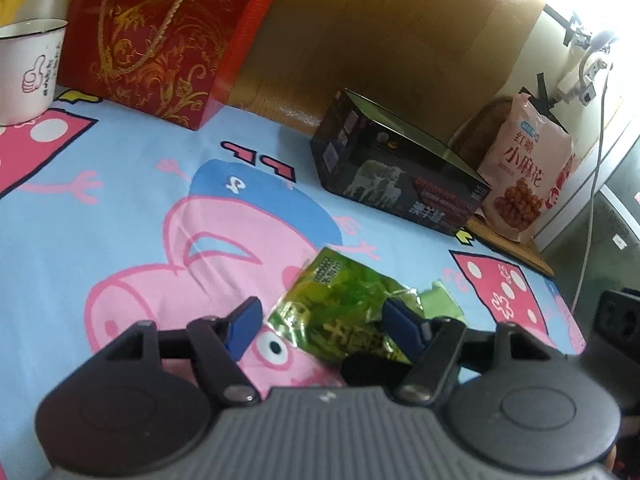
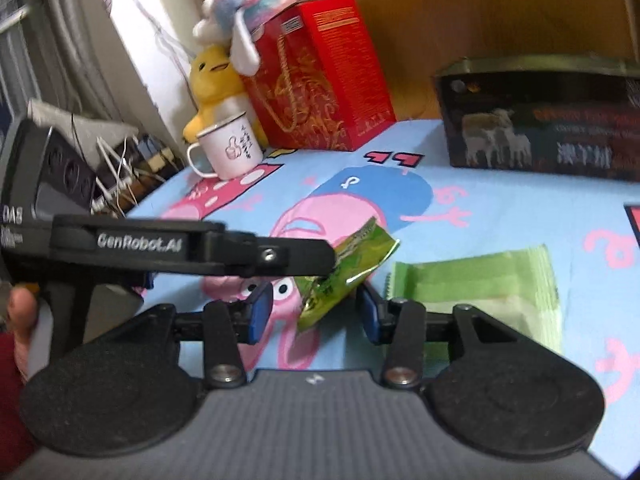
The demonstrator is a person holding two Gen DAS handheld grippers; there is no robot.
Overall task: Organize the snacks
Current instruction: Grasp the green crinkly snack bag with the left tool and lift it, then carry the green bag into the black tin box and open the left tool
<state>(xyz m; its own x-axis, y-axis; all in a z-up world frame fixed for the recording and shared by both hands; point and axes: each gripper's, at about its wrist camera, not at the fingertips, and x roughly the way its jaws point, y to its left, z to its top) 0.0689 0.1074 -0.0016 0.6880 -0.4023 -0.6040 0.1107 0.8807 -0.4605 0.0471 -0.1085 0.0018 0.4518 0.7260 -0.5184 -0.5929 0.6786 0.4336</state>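
Observation:
A shiny green snack packet (image 1: pixel 340 312) lies tilted on the Peppa Pig cloth (image 1: pixel 120 208), between the fingers of my left gripper (image 1: pixel 324 322), whose jaws stand wide open around it. In the right wrist view the same packet (image 2: pixel 352 268) is propped up, with the left gripper's black finger (image 2: pixel 280 258) against it. My right gripper (image 2: pixel 314 310) is open just in front of the packet. A pale green packet (image 2: pixel 480 292) lies flat to the right; it also shows in the left wrist view (image 1: pixel 442 300).
A black open box with sheep print (image 1: pixel 400 176) stands at the back right, a pink snack bag (image 1: pixel 524 168) beside it. A red gift bag (image 1: pixel 160 40), a white enamel mug (image 2: pixel 228 148) and plush toys (image 2: pixel 216 76) stand at the back left.

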